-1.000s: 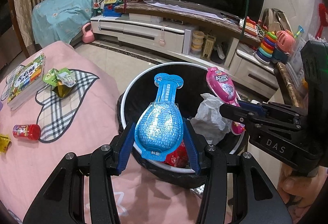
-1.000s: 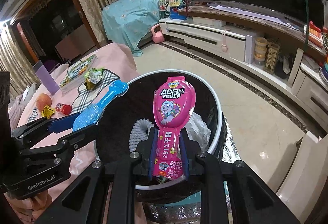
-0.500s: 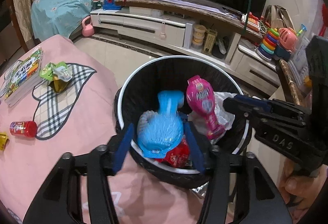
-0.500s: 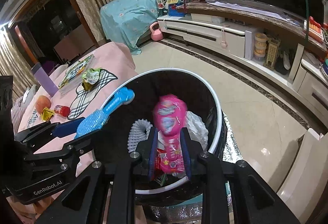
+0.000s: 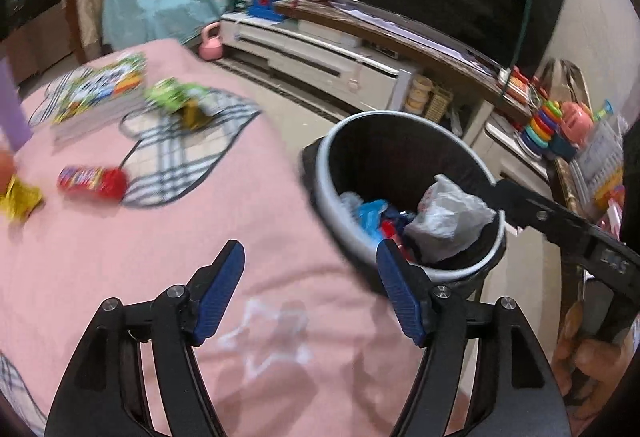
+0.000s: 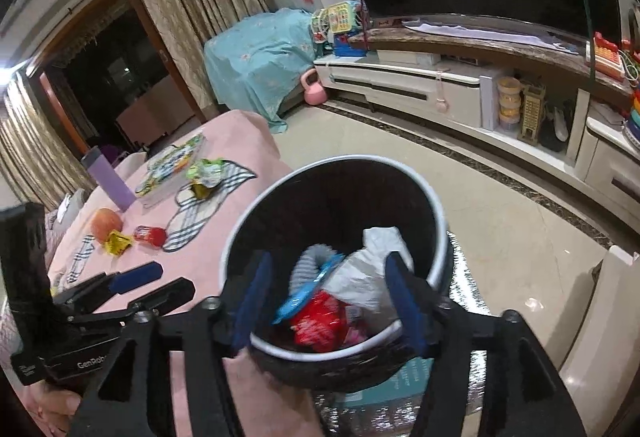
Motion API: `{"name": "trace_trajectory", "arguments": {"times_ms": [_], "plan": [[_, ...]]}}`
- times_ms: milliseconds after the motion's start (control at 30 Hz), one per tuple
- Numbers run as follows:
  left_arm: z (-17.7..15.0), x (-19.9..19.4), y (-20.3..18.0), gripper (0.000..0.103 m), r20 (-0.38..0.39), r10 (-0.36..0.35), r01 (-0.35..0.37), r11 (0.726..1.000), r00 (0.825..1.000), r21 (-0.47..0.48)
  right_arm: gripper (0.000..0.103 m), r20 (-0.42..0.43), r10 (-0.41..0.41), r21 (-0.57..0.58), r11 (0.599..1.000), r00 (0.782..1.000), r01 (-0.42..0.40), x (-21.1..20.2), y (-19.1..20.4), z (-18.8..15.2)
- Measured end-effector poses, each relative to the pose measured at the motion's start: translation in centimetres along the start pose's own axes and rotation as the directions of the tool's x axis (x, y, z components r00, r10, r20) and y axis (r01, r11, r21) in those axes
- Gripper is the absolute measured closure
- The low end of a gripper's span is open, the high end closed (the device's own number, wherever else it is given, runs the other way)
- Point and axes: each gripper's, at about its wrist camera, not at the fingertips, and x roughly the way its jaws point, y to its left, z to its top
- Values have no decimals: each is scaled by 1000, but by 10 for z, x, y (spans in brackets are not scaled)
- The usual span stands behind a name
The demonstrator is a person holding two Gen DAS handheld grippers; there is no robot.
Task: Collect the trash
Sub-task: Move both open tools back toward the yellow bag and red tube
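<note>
Where pink cloth point(image 5: 152, 261) meets bin point(image 6: 436, 221), red can point(image 5: 90, 181), green wrapper point(image 5: 172, 97) nearby

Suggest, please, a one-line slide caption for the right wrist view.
Right tool opening, empty, above the trash bin holding dropped wrappers.

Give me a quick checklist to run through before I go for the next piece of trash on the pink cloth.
1. Left gripper empty: ok, jaws opening, nothing between them.
2. Right gripper empty: ok, jaws opening above the round black bin with the white rim.
3. Blue wrapper in the bin: ok, lying beside the crumpled white plastic bag.
4. Pink wrapper in the bin: cannot tell, only a pink scrap shows low in the pile.
5. Trash left on the pink cloth: not ok, a red cylindrical can, a yellow wrapper and a green packet remain.
6. Path to the can: ok, bare cloth between.
</note>
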Motion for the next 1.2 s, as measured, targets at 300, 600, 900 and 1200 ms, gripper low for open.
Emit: {"name": "trace_trajectory", "arguments": {"times_ms": [300, 600, 900, 1200], "plan": [[-33, -27, 77, 28, -1, 54, -54, 989, 999, -140, 7, 7, 99, -51, 994, 995, -99, 5, 63, -23], [-64, -49, 148, 28, -5, 124, -121, 959, 992, -256, 7, -87, 199, -119, 971, 976, -208, 37, 123, -46], [-83, -62, 205, 28, -11, 181, -176, 932, 983, -318, 7, -120, 215, -215, 947, 969, -237, 60, 171, -57], [-71, -61, 245, 28, -23, 217, -212, 915, 976, -343, 7, -181, 208, -343, 902, 961, -260, 101, 211, -51]]}}
